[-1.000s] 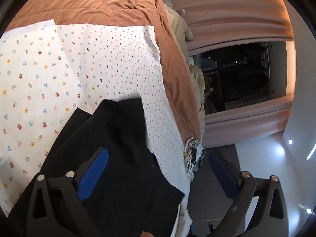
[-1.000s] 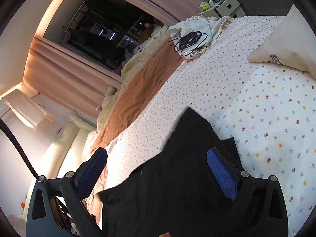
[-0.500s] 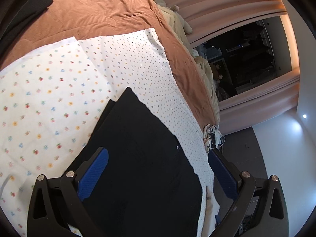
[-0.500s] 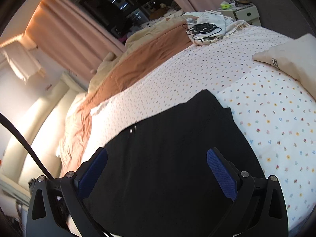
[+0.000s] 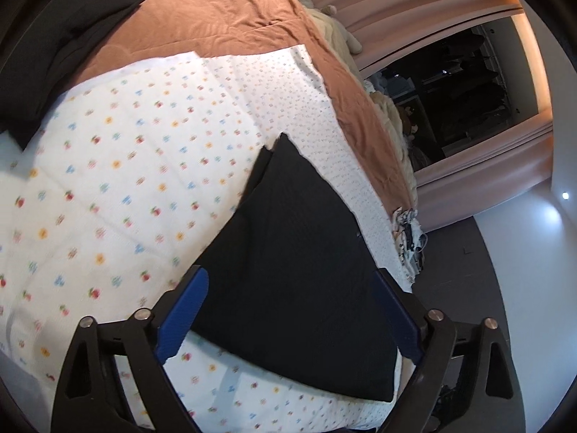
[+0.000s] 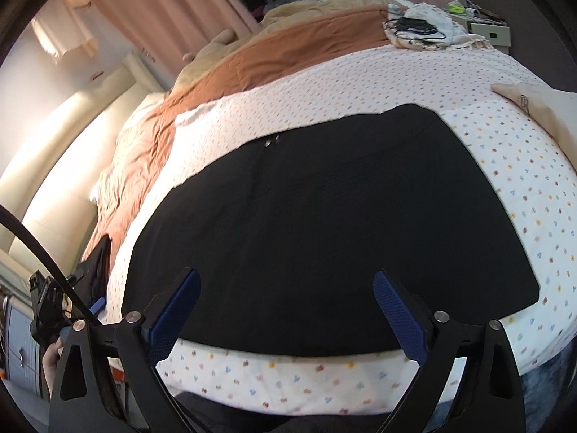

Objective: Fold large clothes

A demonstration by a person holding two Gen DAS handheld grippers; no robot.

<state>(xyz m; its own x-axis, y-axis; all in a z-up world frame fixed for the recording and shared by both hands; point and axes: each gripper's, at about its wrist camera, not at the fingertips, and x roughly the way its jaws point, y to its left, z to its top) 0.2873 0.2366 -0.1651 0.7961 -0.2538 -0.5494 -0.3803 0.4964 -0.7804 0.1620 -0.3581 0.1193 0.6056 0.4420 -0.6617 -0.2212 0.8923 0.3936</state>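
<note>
A black garment lies flat as a wide folded panel on the flower-print sheet; its two small metal fasteners face the far side. My right gripper hovers over the garment's near edge, jaws wide and closing, with no cloth pinched. In the left wrist view the same garment runs away as a dark wedge. My left gripper hangs above its near end, jaws also closing from wide, and the pads touch no fabric.
A second dark garment rests on the brown blanket at the far left. A cream pillow lies right, with a cloth pile and cables at the far corner by a nightstand. Curtains hang beyond.
Both views have swung and drawn back, so the garment's near edge and a sheet strip now show. The right view has rolled level. Both pairs of jaws stand slightly narrower.
</note>
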